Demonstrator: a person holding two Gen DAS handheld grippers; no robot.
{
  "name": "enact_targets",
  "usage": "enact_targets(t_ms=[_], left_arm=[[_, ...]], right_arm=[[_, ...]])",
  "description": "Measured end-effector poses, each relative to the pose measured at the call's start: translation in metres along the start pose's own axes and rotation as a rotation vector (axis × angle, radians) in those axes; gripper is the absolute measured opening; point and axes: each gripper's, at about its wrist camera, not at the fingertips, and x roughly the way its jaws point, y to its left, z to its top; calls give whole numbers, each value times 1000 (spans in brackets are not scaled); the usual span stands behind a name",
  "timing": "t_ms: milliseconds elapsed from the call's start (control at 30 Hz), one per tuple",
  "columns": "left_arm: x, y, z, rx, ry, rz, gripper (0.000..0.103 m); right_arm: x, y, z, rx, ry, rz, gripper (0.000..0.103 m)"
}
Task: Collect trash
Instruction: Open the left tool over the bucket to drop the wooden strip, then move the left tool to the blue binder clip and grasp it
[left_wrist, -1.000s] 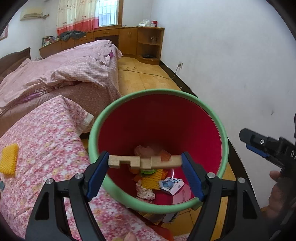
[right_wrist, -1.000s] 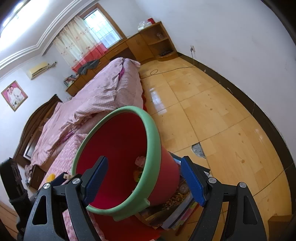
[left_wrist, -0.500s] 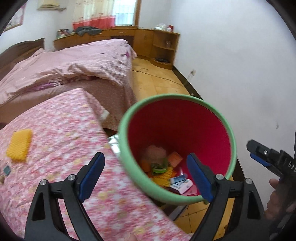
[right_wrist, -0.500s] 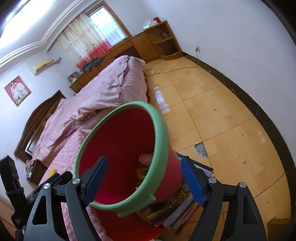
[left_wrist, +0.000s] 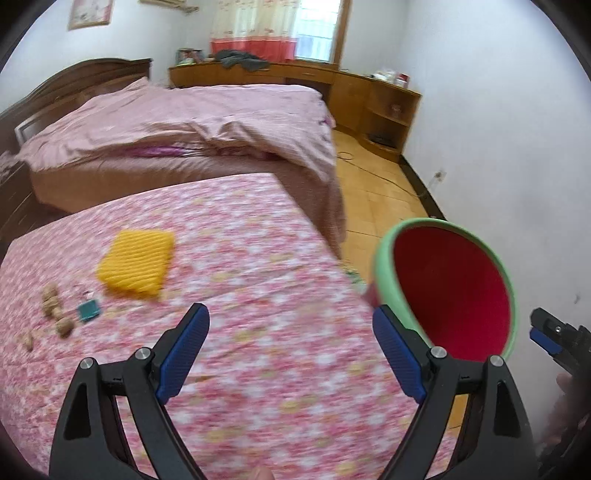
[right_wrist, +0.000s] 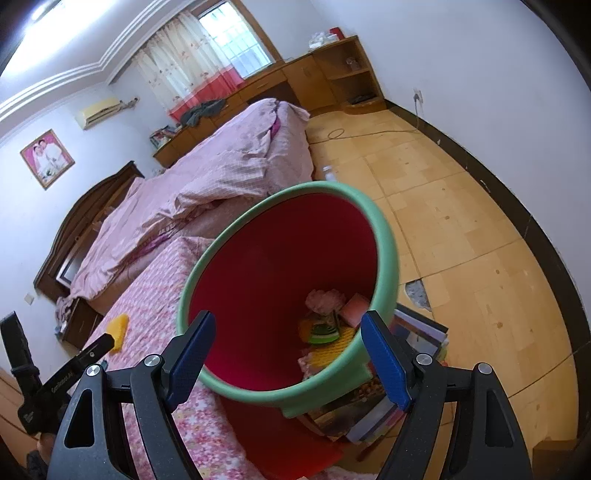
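Left wrist: my left gripper (left_wrist: 290, 349) wide open, empty, over floral cover (left_wrist: 258, 295); yellow pad (left_wrist: 136, 263), nuts (left_wrist: 55, 306) still out, pad likely next grab. Right wrist: right gripper (right_wrist: 286, 356) gaping, empty, at red bin (right_wrist: 284, 295) holding trash.

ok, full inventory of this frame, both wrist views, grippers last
bin: 1, red with green rim, beside the floral surface, holding mixed trash
yellow pad: 1, yellow, ribbed, on floral cloth
small teal item: 1, left of the pad
walnut-like lumps: several, brown, far left on the cloth
books: stack, on the floor under the bin
bed: 1, pink cover
wooden cabinets: along far wall
left gripper: open, empty, over the cloth
right gripper: open, empty, at the bin rim
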Motion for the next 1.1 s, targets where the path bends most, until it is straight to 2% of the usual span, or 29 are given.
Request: enact_targets(t_ms=[300, 567, 633, 833, 933, 1100], left_arm=[[1, 73, -5, -87, 7, 121, 89], [11, 122, -5, -82, 39, 186, 89], [14, 132, -2, -76, 38, 205, 85], [35, 158, 3, -76, 85, 232, 64], [47, 164, 1, -81, 117, 223, 59], [58, 166, -2, -82, 117, 249, 43]], right_arm=[[6, 30, -8, -46, 23, 0, 82], [8, 40, -15, -66, 36, -13, 82], [9, 41, -17, -70, 43, -22, 82], [10, 44, -17, -75, 49, -30, 82], [10, 43, -18, -61, 44, -28, 82], [18, 44, -22, -54, 63, -25, 82]])
